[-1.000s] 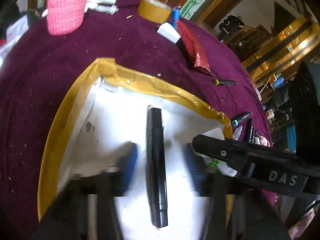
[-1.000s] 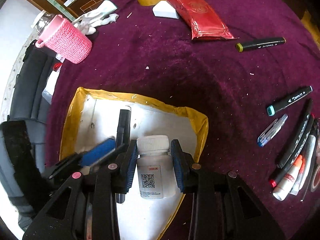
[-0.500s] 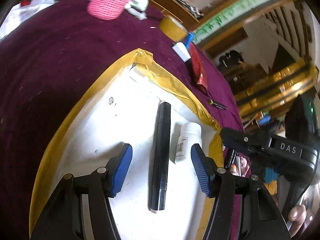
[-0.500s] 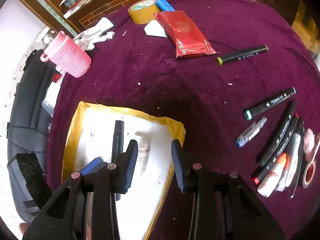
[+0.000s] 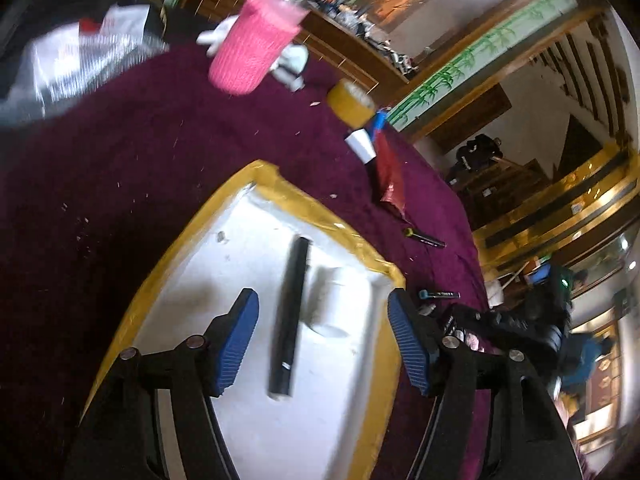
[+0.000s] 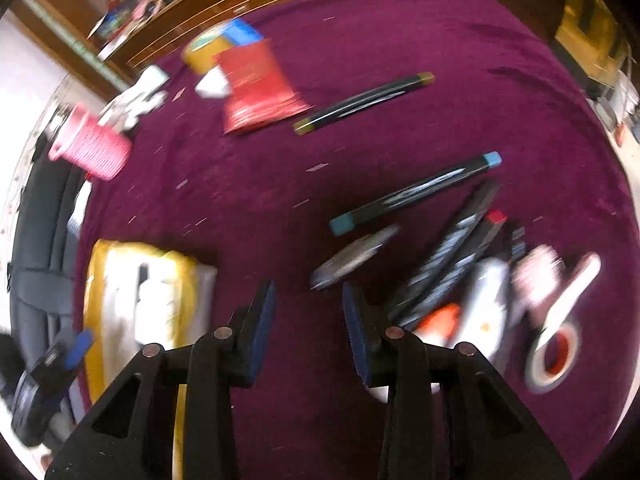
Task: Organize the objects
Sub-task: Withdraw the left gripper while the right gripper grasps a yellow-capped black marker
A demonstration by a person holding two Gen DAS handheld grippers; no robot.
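A white tray with a yellow taped rim [image 5: 280, 184] lies on the purple cloth. In it lie a black marker [image 5: 290, 320] and a white bottle [image 5: 332, 300], side by side. My left gripper [image 5: 322, 336] is open and empty above the tray, its blue pads either side of the marker. My right gripper [image 6: 308, 320] is open and empty over bare cloth, right of the tray [image 6: 96, 280]. Just ahead and right of it lie a silver pen [image 6: 352, 256], a blue-capped marker [image 6: 416, 194] and a pile of markers [image 6: 452, 252], all blurred.
A pink knitted cup [image 5: 256, 48], a yellow tape roll [image 5: 352, 102], a white block [image 5: 360, 146] and a red packet [image 6: 256, 88] lie at the far side. A green-capped marker [image 6: 364, 102] lies mid-cloth. A red-and-white tape roll [image 6: 556, 356] and a glue bottle [image 6: 484, 304] lie at right.
My right gripper let go of the white bottle in the tray, opened and swung right over the cloth toward the markers. My left gripper pulled back from the black marker.
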